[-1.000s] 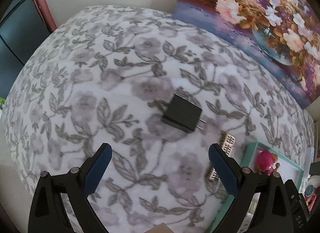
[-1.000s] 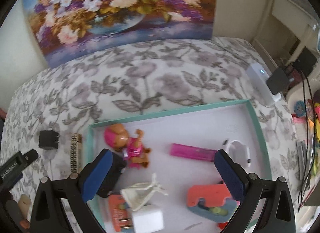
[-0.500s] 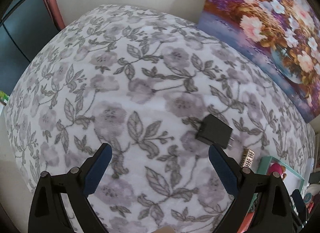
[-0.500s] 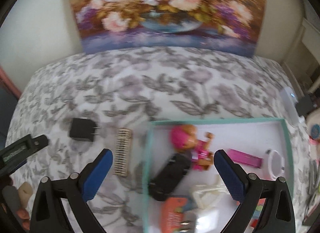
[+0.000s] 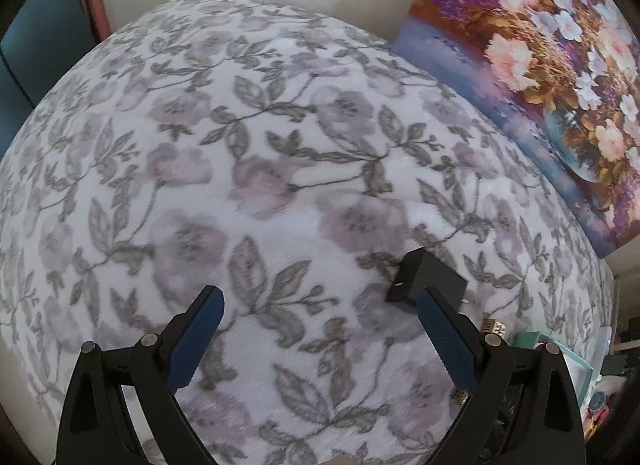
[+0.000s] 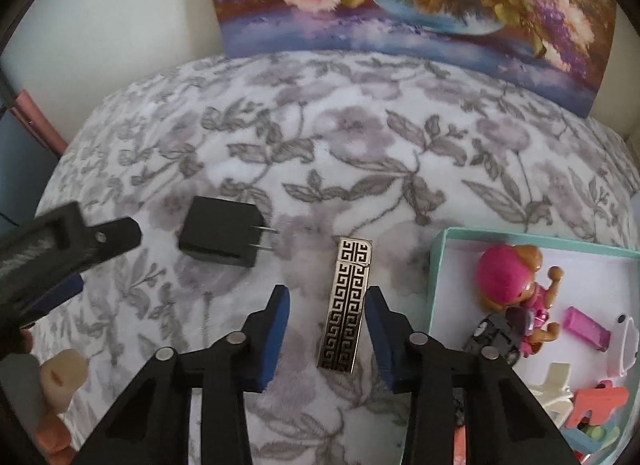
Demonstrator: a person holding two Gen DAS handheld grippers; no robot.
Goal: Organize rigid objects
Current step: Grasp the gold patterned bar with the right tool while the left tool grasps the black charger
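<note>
We are closing the right gripper (image 6: 326,329) around the patterned lighter (image 6: 347,305), having swung left from the teal tray (image 6: 438,265); its fingers are not yet pressing. Our left gripper (image 5: 316,335) is drifting spread beside the black charger (image 5: 424,277) on the bed (image 5: 200,145).

Bedspread (image 6: 360,137): soft, fuzzy cloth, matt, grey flower print.
Charger (image 6: 222,237): matt black plastic, smooth, two bright metal prongs.
Lighter (image 6: 346,303), right of the charger: glossy metal, gold key pattern on black.
Tray (image 6: 436,277), right of the lighter: smooth teal rim, matt white floor.
Toy figure (image 6: 516,285) in the tray: shiny moulded plastic, pink and tan.
Right gripper (image 6: 328,329): matt black plastic arms, dark blue pads with a fine grain.
Painting (image 6: 420,5) behind the charger: rough, brushy surface.
</note>
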